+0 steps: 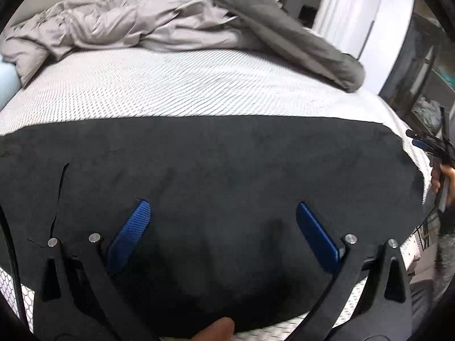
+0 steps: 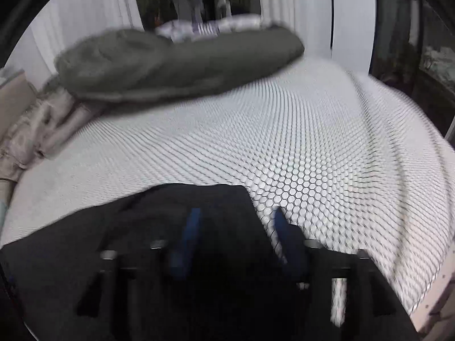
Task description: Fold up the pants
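Pants [image 1: 216, 164]: black, spread flat as a wide band across the near side of the bed [image 1: 176, 85], which has a white hex-pattern cover.

Left claw [image 1: 223, 209]: jaws wide apart, blue pads [image 1: 129, 234] hovering over the near middle of the pants, nothing between them. Can't tell if the tips touch the fabric. A slit-like seam in the fabric sits just left of the left pad.

Right claw [image 2: 237, 216]: view is motion-blurred. Jaws apart. Left finger over the pants' end [image 2: 182, 199], right finger over bare cover just beside the pants' edge, so the edge runs between the two. Grip not closed on anything. In the left wrist view it shows at the far right edge [image 1: 426, 142], just past the pants' right end, held in a hand [image 1: 443, 179].

Grey duvet [image 1: 113, 25] and dark blanket [image 1: 284, 37] are bunched at the far side of the bed, well apart from the pants.

No readable labels or writing.
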The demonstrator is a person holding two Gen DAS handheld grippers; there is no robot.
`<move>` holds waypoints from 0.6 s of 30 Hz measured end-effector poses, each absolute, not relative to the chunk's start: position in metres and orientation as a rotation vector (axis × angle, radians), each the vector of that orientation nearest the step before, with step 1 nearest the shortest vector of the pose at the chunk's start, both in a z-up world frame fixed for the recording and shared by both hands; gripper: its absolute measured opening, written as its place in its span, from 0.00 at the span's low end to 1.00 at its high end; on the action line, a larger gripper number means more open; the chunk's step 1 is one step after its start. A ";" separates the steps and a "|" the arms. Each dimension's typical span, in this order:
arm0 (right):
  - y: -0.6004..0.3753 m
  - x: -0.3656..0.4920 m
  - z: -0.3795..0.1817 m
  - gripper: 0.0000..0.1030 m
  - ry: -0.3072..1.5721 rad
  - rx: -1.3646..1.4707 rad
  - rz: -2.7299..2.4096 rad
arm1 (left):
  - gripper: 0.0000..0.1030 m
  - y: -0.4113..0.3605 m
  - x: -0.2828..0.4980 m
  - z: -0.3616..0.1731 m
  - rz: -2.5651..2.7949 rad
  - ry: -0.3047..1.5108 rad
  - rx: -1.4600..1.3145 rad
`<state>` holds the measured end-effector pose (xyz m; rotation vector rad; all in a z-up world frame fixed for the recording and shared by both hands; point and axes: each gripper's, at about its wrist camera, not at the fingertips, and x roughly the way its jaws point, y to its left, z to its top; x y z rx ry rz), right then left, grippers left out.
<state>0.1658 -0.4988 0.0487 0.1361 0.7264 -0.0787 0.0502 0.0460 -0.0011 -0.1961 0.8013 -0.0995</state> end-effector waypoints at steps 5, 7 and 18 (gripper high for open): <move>-0.425 0.107 0.046 0.98 0.736 0.065 0.118 | 0.99 -0.008 0.054 0.005 -0.243 0.826 -0.159; -0.404 0.089 0.032 0.98 0.763 0.040 0.192 | 0.99 -0.039 0.058 0.002 -0.308 0.844 -0.107; -0.344 0.080 -0.031 0.98 0.833 -0.300 0.305 | 0.99 -0.062 0.062 -0.022 -0.279 0.928 0.021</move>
